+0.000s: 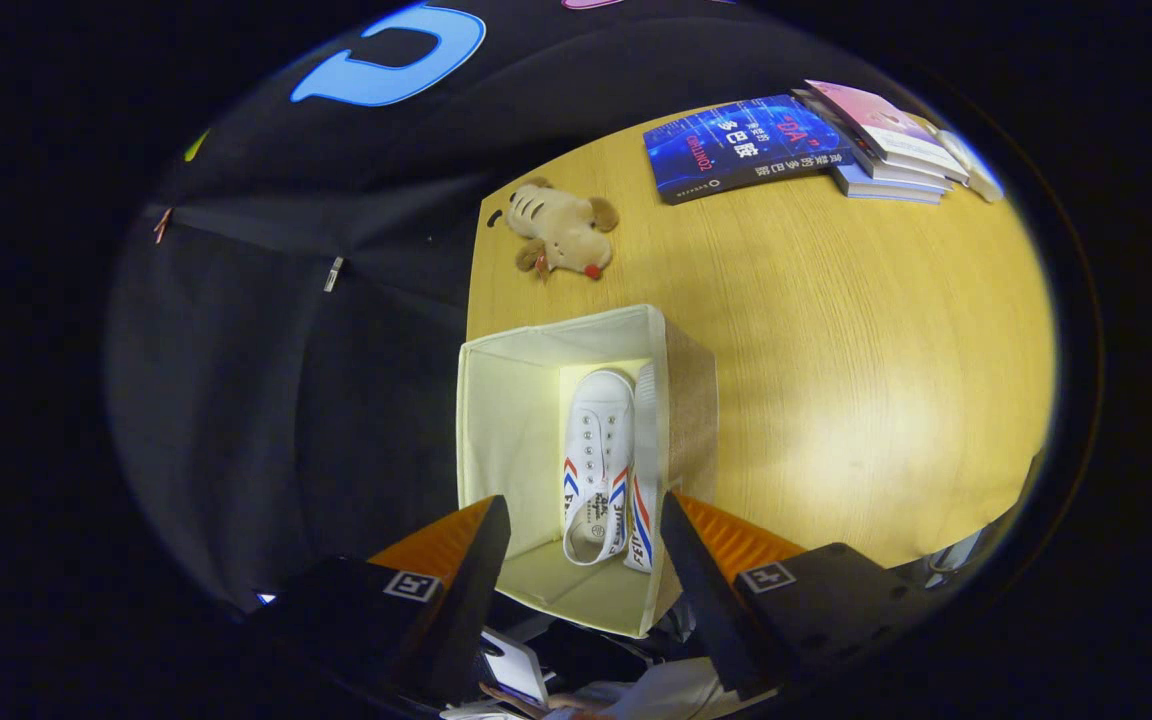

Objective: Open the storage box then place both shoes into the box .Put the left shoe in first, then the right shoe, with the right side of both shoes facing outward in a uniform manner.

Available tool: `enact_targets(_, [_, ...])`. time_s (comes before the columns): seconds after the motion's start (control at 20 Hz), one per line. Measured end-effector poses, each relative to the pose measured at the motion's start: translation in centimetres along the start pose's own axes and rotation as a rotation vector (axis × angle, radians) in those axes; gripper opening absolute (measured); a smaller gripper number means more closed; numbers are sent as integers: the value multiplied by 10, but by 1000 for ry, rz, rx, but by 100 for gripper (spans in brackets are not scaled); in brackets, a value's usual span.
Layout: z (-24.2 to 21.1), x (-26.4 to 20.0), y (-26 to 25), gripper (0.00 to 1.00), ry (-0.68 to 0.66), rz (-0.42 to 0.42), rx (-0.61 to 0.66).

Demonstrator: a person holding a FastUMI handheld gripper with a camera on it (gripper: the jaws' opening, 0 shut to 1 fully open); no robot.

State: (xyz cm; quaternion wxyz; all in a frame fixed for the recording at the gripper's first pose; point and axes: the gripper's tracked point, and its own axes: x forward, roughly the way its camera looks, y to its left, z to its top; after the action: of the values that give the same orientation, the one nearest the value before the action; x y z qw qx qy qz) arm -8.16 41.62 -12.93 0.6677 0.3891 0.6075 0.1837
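Both shoes (604, 470) sit inside the open storage box (506, 440) at the bench (836, 380) edge, one flat, the second (644, 470) on its side against the box wall. Your claw (584, 545) hangs above the box, fingers spread wide, gripping nothing. Plush dog (564, 232) near the bench corner beyond the box, books (796, 145) along the far edge.

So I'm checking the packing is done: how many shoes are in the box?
2. One white shoe lies flat in the open storage box; the second shoe stands on edge between it and the box wall. The open gripper hovers above them.
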Motion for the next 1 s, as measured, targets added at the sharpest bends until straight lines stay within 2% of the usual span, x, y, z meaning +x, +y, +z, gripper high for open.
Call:
enact_targets(0.1, [-5,-2,2,97,1,16,-12])
enact_targets(0.2, [-8,-8,4,97,-14,32,-33])
enact_targets(0.45, [9,-35,-2,97,-167,61,-98])
enact_targets(0.7, [47,-75,-45,97,-390,-22,-163])
enact_targets(1.0, [106,-163,-95,97,-715,-142,-264])
